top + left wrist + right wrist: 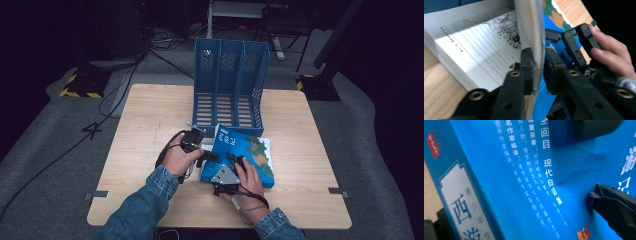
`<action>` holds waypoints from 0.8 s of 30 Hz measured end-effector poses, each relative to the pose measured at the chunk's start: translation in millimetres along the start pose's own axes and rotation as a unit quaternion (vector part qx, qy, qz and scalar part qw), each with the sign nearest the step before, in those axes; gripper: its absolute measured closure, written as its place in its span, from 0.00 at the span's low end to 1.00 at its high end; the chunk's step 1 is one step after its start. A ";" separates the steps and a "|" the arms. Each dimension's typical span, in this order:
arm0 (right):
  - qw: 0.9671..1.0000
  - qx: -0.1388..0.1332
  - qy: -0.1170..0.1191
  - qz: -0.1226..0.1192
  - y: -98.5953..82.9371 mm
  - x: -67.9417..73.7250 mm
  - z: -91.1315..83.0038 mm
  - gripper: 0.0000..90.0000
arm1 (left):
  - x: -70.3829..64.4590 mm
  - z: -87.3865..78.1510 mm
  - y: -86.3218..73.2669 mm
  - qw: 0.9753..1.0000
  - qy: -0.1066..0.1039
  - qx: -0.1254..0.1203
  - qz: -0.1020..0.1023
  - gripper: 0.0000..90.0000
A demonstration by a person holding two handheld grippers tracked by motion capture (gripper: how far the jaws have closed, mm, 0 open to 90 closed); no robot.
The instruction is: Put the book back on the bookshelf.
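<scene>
A blue three-slot file rack (230,82) stands empty at the wooden table's (145,130) far edge.

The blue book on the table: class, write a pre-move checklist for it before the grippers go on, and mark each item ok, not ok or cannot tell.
1. Left gripper has the front cover between its jaws: ok, the cover's edge runs between them.
2. Cover is lifted off the pages: ok, a printed page with a drawing lies exposed.
3. Right gripper rests on the book: ok in the high view; how its jaws stand, cannot tell.
4. Book lies wholly on the table: ok.
5. Blue file rack stands upright behind the book, slots empty: ok.
</scene>
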State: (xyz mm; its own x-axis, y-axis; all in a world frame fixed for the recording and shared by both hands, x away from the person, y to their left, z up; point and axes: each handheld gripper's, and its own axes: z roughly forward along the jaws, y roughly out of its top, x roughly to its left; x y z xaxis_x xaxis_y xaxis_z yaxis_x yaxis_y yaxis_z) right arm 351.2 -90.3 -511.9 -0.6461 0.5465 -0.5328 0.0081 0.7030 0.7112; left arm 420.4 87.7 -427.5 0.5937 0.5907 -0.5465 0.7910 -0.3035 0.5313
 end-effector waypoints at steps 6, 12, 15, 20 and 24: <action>1.000 0.015 0.009 0.004 3.6 -2.9 2.1 0.00 | 8.3 -0.6 -1.1 1.000 -0.005 -0.011 -0.009 0.72; 0.999 0.041 0.007 -0.031 9.1 -5.0 1.0 0.08 | 8.4 -2.6 -1.9 1.000 0.000 -0.022 -0.004 0.66; 0.998 0.049 0.011 -0.041 11.2 -5.1 0.2 0.14 | 8.5 -7.6 -2.0 0.999 0.015 -0.031 0.000 0.63; 0.996 0.058 0.023 -0.057 15.5 -2.4 -4.1 0.33 | 15.5 -25.1 -1.4 0.998 0.022 -0.053 -0.005 0.60; 0.996 0.055 0.023 -0.072 23.4 -5.9 -11.6 0.53 | 22.2 -36.0 -2.1 0.996 0.021 -0.082 -0.014 0.59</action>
State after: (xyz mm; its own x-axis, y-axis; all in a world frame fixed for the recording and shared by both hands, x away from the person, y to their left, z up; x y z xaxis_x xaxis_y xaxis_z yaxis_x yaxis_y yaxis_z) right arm 346.3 -82.3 -486.8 -0.6805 0.4174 -0.6023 -0.0054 0.8190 0.5737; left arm 426.6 128.3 -417.5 0.5618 0.6293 -0.5370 0.7707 -0.1621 0.6163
